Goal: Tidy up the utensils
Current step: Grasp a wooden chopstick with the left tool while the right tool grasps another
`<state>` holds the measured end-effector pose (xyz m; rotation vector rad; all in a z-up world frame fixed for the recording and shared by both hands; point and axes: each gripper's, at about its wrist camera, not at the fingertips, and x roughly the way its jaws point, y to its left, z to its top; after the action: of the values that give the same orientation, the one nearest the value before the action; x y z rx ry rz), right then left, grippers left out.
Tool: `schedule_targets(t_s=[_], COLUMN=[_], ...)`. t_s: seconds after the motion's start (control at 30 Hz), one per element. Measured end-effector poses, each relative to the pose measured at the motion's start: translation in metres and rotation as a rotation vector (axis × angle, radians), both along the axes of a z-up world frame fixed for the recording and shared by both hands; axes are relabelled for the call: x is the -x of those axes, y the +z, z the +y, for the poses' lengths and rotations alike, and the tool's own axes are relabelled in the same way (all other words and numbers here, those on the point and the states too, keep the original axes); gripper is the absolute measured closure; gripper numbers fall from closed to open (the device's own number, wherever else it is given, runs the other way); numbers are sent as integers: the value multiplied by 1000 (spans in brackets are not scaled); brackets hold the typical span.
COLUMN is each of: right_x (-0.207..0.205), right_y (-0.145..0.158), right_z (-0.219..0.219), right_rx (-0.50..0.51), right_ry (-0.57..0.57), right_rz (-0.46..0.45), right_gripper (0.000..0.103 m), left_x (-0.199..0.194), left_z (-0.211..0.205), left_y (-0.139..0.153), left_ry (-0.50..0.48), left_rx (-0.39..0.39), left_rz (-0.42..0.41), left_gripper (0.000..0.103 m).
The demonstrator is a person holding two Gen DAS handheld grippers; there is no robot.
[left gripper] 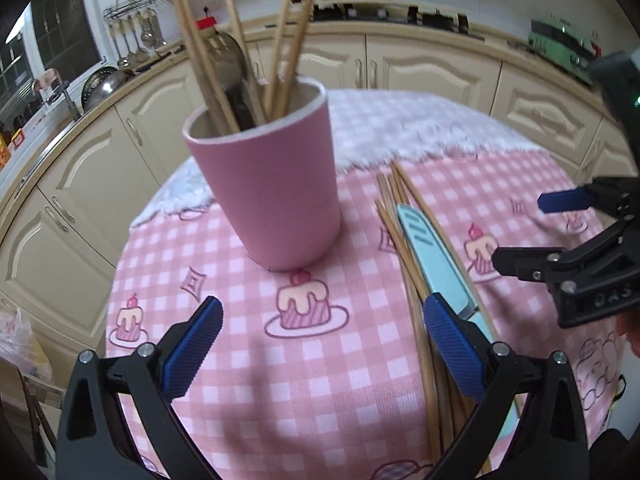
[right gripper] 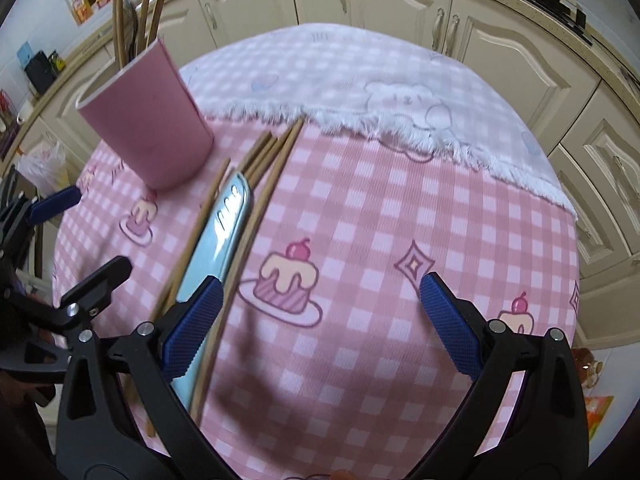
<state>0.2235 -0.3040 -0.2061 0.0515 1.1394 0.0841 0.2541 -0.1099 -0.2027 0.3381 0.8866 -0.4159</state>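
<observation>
A pink cup (left gripper: 272, 184) stands on the table and holds several wooden chopsticks (left gripper: 200, 52) and a metal utensil (left gripper: 228, 54). It also shows in the right wrist view (right gripper: 148, 124). To its right lie several loose chopsticks (left gripper: 404, 248) and a light blue knife (left gripper: 436, 260), also seen in the right wrist view as chopsticks (right gripper: 268, 168) and knife (right gripper: 220, 236). My left gripper (left gripper: 320, 344) is open and empty, in front of the cup. My right gripper (right gripper: 320, 320) is open and empty, just right of the knife; it also shows in the left wrist view (left gripper: 528, 232).
A pink checked cloth with cake prints (right gripper: 360, 220) covers the round table, with a white fringed cloth (right gripper: 360, 92) over its far part. Cream kitchen cabinets (left gripper: 432, 68) and a counter ring the table. Hanging utensils (left gripper: 136, 40) are at the far left.
</observation>
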Motion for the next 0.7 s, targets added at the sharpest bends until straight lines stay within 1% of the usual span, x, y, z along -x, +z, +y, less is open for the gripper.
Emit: schedule_targets(t_s=[0.13,0.27,0.5,0.57,0.63,0.7], right_x=[4,5,6,6,5,5], right_y=[-5,-8,-14,-15,-16,-16], right_z=[1,1,13,16,18,22], right_rx=[11,11,27,11,26,43], right_ry=[9,6,33,32,34,41], right_rz=[12,19,30,29,31,29], right_gripper=[6,6,6,6,6,6], left_x=[-2,-8,-21,-24,-28,-31], left_z=[-8,-16,-22,-24,-24,-21], left_y=[-11,-22,-26,-26,-26,-27], left_ry=[-20,-24,-30,-28,-22,-5], left_rx=[-24,-81,-46,-45,-49,-86], left_rz=[25,27,36,34,32,18], left_gripper=[5,5,5,5,5,5])
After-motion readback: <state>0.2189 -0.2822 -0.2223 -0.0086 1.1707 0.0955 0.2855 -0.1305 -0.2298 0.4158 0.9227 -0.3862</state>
